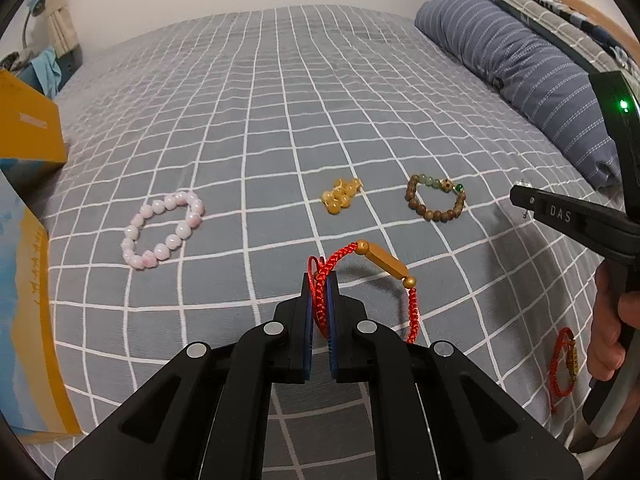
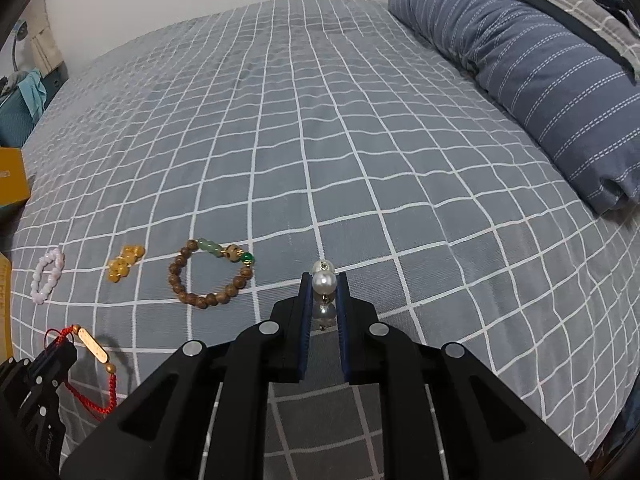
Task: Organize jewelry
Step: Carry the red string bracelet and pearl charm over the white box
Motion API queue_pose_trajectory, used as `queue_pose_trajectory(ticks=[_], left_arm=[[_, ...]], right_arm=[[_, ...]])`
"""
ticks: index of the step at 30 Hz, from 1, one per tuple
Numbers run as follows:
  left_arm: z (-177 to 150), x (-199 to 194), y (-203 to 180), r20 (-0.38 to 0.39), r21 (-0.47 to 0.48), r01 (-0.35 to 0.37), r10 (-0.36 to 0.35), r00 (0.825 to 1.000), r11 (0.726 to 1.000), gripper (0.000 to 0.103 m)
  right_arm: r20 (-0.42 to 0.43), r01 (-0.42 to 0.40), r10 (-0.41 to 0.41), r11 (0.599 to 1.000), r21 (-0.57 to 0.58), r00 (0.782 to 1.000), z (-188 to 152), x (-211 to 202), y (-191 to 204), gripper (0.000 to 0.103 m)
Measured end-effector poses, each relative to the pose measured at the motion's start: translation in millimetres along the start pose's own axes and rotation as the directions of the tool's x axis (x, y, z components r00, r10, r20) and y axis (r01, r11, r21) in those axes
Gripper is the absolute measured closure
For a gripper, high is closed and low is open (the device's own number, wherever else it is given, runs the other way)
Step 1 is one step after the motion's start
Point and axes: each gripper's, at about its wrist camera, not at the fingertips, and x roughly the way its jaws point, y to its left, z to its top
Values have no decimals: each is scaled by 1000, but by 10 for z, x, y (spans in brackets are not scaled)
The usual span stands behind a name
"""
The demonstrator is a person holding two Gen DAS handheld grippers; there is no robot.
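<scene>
My left gripper is shut on a red braided cord bracelet with a gold bar, held just above the checked bedsheet; it also shows in the right wrist view. My right gripper is shut on a pearl jewelry piece with a second pearl hanging below. On the sheet lie a pink bead bracelet, a bunched amber bead bracelet, and a brown wooden bead bracelet with green beads. Another red cord bracelet lies at the right.
A yellow box and a blue and yellow box stand at the left edge of the bed. A striped blue pillow lies along the right. The grey checked sheet stretches far behind the jewelry.
</scene>
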Motion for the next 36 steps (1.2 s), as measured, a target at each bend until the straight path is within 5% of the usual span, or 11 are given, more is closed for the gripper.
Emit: queue_pose_trajectory(ticks=[36], left_arm=[[-51, -964, 402, 111, -31, -58, 62, 992, 998, 98]], right_arm=[[122, -18, 27, 997, -69, 992, -266, -1019, 577, 92]])
